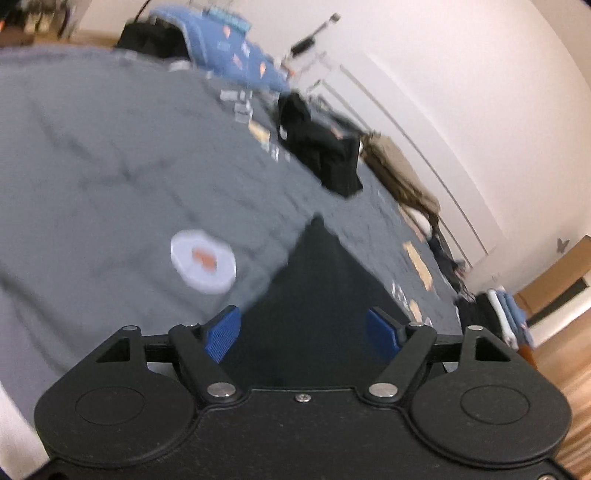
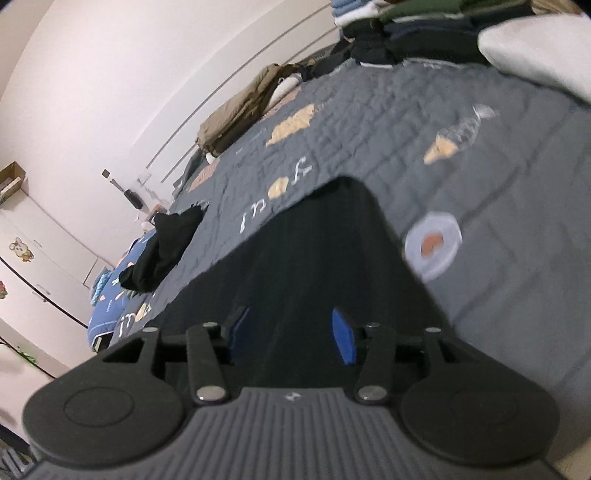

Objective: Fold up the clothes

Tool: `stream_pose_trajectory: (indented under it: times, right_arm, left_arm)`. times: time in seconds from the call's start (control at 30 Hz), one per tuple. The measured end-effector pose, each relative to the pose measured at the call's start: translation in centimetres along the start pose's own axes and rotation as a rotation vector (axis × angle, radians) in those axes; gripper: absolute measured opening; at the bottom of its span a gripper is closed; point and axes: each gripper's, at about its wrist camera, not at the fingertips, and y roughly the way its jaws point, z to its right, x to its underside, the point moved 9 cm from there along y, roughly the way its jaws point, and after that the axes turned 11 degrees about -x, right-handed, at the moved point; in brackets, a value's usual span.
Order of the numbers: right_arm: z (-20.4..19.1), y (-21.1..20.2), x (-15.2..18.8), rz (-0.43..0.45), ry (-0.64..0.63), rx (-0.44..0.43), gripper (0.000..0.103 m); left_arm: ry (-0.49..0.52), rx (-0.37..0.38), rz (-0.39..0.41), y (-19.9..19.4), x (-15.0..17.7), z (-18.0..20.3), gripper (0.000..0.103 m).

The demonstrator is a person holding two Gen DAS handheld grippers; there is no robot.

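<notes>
Both grippers, left gripper [image 1: 303, 334] and right gripper [image 2: 291, 336], spread apart over a dark garment [image 2: 317, 266] lying flat near the bed [image 2: 480, 155] edge, perhaps for taking hold, with folded clothes [image 2: 406, 22] stacked far right.

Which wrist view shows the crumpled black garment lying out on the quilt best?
The left wrist view: the crumpled black garment sits nearer mid-frame and larger, though motion-blurred. The right wrist view shows it smaller, off to the left edge of the quilt.

A home bedroom: a grey quilted bed [image 2: 388, 122] strewn with clothes [image 1: 325, 155], wardrobe [image 2: 48, 243] beside it.
</notes>
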Motion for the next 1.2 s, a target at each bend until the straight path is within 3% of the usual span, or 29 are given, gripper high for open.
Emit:
stream_pose_trajectory:
  times: [0.23, 0.6, 0.8, 1.03, 1.07, 1.1, 1.13, 1.17, 1.2]
  right_arm:
    - [-0.3, -1.1, 4.0, -0.026, 0.054, -0.016, 0.051]
    - [-0.2, -0.1, 8.0, -0.102, 0.118, -0.02, 0.052]
    - [2.2, -0.1, 8.4, -0.052, 0.221, 0.042, 0.052]
    - [5.4, 0.1, 7.7, 0.048, 0.38, 0.062, 0.052]
    - [5.6, 0.3, 7.6, 0.058, 0.386, 0.065, 0.052]
    - [5.8, 0.4, 7.5, 0.071, 0.39, 0.069, 0.048]
    - [5.8, 0.2, 7.2, 0.096, 0.383, 0.077, 0.038]
    - [5.8, -0.2, 6.8, 0.129, 0.376, 0.083, 0.025]
    - [5.7, -0.6, 6.4, 0.16, 0.368, 0.085, 0.005]
  left_arm:
    - [-0.042, 0.019, -0.114, 1.2, 2.8, -0.7, 0.074]
    - [-0.032, 0.012, -0.218, 3.2, 6.3, -0.8, 0.074]
    - [-0.044, -0.018, -0.196, 4.7, 5.9, -1.2, 0.071]
    - [-0.056, -0.027, -0.214, 5.8, 5.8, -1.5, 0.05]
    - [-0.058, -0.03, -0.215, 5.9, 5.7, -1.6, 0.035]
    - [-0.061, -0.033, -0.215, 6.0, 5.7, -1.7, 0.028]
    - [-0.073, -0.031, -0.216, 5.9, 5.6, -1.9, 0.027]
    - [-0.084, -0.03, -0.217, 5.9, 5.5, -2.2, 0.022]
    - [-0.082, -0.028, -0.208, 5.6, 5.3, -2.3, 0.018]
